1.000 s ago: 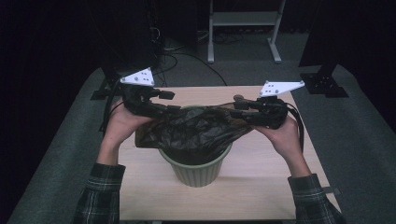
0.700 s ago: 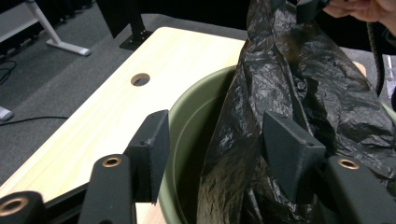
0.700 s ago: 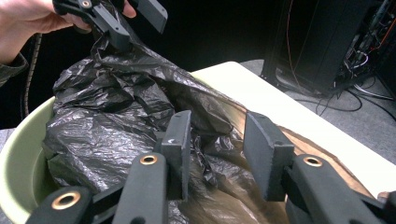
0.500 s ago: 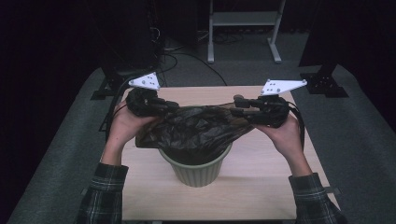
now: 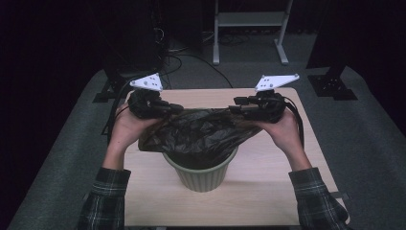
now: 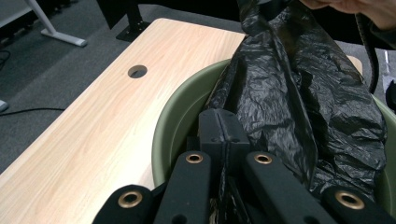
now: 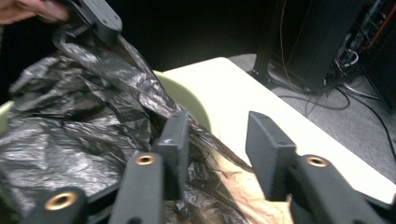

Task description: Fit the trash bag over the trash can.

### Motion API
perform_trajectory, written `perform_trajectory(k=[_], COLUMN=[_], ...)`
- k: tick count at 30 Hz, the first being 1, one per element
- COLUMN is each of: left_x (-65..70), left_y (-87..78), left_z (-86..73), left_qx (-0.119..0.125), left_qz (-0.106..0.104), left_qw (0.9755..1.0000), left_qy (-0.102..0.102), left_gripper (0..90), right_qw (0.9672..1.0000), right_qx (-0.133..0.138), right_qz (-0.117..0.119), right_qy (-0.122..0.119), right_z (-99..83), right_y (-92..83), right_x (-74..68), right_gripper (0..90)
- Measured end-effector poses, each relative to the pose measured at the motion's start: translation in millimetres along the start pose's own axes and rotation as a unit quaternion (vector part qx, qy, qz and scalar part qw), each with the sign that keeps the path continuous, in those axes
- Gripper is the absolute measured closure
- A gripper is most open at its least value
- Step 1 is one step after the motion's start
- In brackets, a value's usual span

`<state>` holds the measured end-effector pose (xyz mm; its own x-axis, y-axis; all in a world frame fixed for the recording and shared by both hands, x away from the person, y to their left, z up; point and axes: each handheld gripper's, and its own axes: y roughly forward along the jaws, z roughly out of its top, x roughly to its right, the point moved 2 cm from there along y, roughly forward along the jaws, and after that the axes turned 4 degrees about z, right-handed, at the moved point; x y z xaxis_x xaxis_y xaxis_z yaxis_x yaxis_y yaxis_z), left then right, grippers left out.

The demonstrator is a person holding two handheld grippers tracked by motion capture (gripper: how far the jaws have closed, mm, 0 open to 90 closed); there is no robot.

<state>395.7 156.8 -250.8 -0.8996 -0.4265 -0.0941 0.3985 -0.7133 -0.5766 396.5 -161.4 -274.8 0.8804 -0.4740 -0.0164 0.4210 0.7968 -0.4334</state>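
Observation:
A black plastic bag (image 5: 201,134) is held spread above a green bin (image 5: 203,175) on the wooden table (image 5: 268,196). At the bag's left edge my left gripper (image 5: 176,109) is shut. In the left gripper view its pads (image 6: 224,133) meet, with black film pinched below them beside the bag (image 6: 299,93). My right gripper (image 5: 235,104) is at the bag's right edge. In the right gripper view its jaws (image 7: 218,128) stand apart and have just been closing. Thin bag film (image 7: 70,130) lies between them, not pressed.
The bin's rim (image 6: 173,121) sits mid-table, and a round cable hole (image 6: 137,71) lies in the tabletop nearby. Black equipment stands and cables (image 5: 158,43) and a white frame (image 5: 249,19) stand on the grey carpet behind the table.
My left gripper's jaws have closed onto the bag's left edge. The right gripper's jaws have narrowed slightly. Both hands and the bag have stayed above the bin.

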Motion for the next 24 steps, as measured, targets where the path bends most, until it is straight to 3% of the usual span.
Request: perform_trajectory(k=[3, 4, 14, 19, 21, 24], left_x=[-1.4, -2.0, -8.2, -12.0, -12.5, -10.5], left_y=[0.0, -0.2, -6.1, -10.2, -11.1, -9.1], left_z=[-1.0, -1.4, -10.9, -19.7, -22.8, -23.1], left_qx=[0.002, 0.002, -0.003, -0.003, 0.007, 0.003], left_qz=[0.004, 0.007, 0.023, 0.030, 0.015, 0.019], left_qw=[1.0000, 0.9999, 0.9992, 0.9986, 0.9986, 0.9987], left_qy=[-0.006, -0.008, -0.033, -0.045, -0.050, -0.047], left_gripper=[89.7, 89.8, 89.8, 89.8, 89.8, 89.8], right_qw=[1.0000, 0.9999, 0.9987, 0.9982, 0.9978, 0.9969], right_qx=[-0.001, -0.001, 0.020, 0.012, 0.009, 0.005], right_qz=[0.008, 0.013, 0.045, 0.057, 0.065, 0.077], right_qy=[0.004, 0.003, -0.011, -0.013, -0.010, -0.013], right_z=[-1.6, -2.1, -11.8, -28.4, -37.7, -45.2], right_y=[1.2, 0.4, -25.1, -36.0, -40.3, -41.4], right_x=[-0.9, -1.8, -22.5, -34.6, -38.5, -46.3], right_gripper=[88.2, 89.7, 89.9, 89.9, 90.0, 89.9])
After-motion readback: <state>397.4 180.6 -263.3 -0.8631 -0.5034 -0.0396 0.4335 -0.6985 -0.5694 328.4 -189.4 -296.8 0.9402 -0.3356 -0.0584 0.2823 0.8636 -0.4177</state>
